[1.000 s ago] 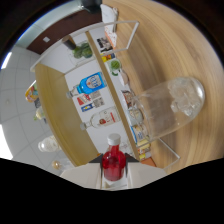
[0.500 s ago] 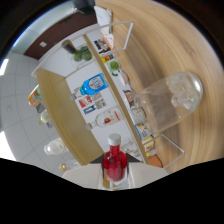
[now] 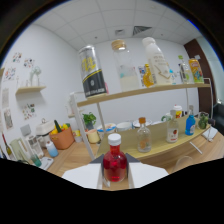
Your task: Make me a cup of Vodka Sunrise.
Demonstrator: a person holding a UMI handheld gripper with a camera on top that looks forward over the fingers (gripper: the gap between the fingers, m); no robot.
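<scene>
The view has swung upright since half a second ago, the shelf now level instead of tipped on end. The claw [image 3: 115, 172] is clenched on the red bottle [image 3: 115, 164], which stands upright between its fingers, white cap up, long axis vertical. Beyond it the worktop [image 3: 75, 156] carries a clear bottle [image 3: 143, 138]; a blue bottle [image 3: 190, 125] waits on the shelf [image 3: 150, 91] unit.

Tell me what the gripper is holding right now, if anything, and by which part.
The red bottle with the white cap sits between the gripper fingers, apparently gripped around its lower body; the contact itself is hidden.
</scene>
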